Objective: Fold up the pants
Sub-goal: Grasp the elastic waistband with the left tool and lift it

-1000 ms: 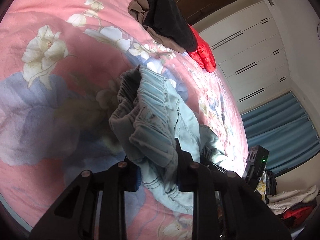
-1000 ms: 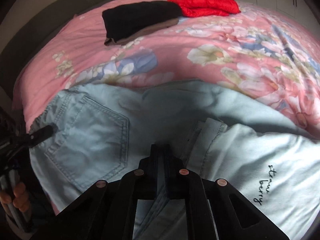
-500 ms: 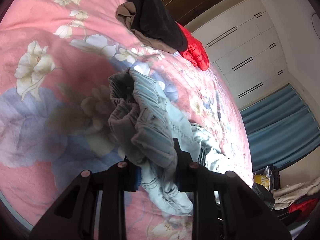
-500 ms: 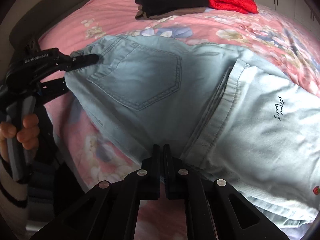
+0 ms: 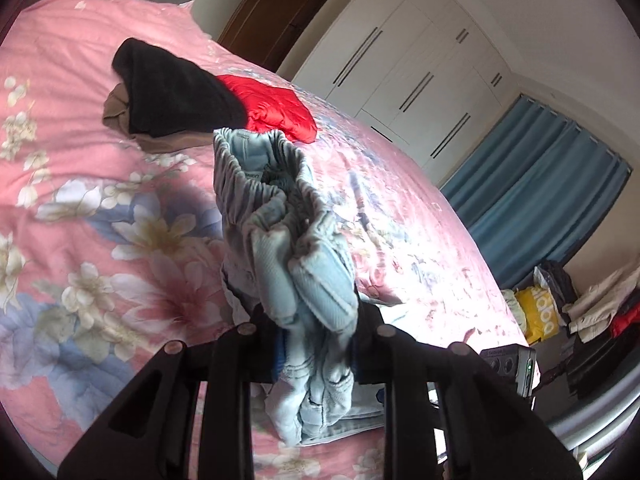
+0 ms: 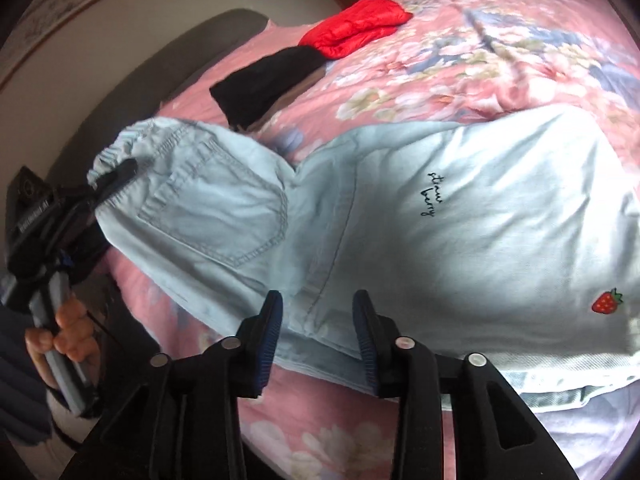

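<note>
A bed (image 5: 80, 184) with a pink floral cover carries everything here. Light-blue denim pants (image 6: 460, 220) lie spread across it, the legs flat on the cover near the bed's foot-side edge, a back pocket facing up and small embroidered lettering with a red strawberry on the leg fabric. The waist end rises off the cover toward the bed's side edge, where it hangs from the left gripper (image 6: 120, 178).

In the left wrist view, the left gripper (image 5: 316, 344) is clenched on the bunched elastic waistband of the pants (image 5: 280, 240), which stands up in thick gathered folds between the two fingers.

The right gripper (image 6: 318, 332) is released, its jaws spread wide, with the near edge of the pants leg lying between and just beyond them; whether the pads touch the cloth cannot be told.

Toward the head of the bed lie a folded black garment (image 5: 176, 92) atop a brown one (image 5: 120, 112), and touching the black one, a red padded garment (image 5: 276, 110).

White wardrobe doors (image 5: 420, 68) and a blue curtain (image 5: 540, 184) stand beyond the bed's far side.
</note>
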Demonstrator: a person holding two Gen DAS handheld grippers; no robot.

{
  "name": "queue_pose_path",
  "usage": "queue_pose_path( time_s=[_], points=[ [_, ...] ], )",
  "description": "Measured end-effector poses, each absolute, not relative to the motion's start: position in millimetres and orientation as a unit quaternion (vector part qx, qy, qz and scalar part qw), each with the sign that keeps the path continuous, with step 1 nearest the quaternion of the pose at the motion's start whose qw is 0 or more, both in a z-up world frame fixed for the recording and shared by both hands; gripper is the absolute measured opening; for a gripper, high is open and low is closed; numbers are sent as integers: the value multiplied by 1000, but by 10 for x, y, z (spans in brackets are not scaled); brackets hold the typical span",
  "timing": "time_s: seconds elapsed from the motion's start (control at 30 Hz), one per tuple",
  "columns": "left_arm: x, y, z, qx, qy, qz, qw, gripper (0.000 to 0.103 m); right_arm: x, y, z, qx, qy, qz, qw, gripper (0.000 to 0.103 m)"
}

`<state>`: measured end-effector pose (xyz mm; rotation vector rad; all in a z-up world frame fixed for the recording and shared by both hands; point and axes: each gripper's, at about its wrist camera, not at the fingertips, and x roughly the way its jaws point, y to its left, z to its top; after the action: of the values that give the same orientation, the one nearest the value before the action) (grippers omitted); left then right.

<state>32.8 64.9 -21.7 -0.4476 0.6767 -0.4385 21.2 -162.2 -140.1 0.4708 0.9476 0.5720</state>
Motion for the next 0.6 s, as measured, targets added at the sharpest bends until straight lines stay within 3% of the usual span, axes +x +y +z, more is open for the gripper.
queue_pose_path(
  time_s=[0.17,0.5,0.6],
  points=[
    [395,308,-177,-186,332,-239,893,23,168,-1965,-1441,356,417,325,771,44],
    [488,-107,-258,-150,366,-278,875,23,124,-1223,-1769,265,484,356,754,44],
    [492,-257,-300,-136,375,-294,869,23,143,-1352,-1707,309,475,374,734,44]
  ],
)
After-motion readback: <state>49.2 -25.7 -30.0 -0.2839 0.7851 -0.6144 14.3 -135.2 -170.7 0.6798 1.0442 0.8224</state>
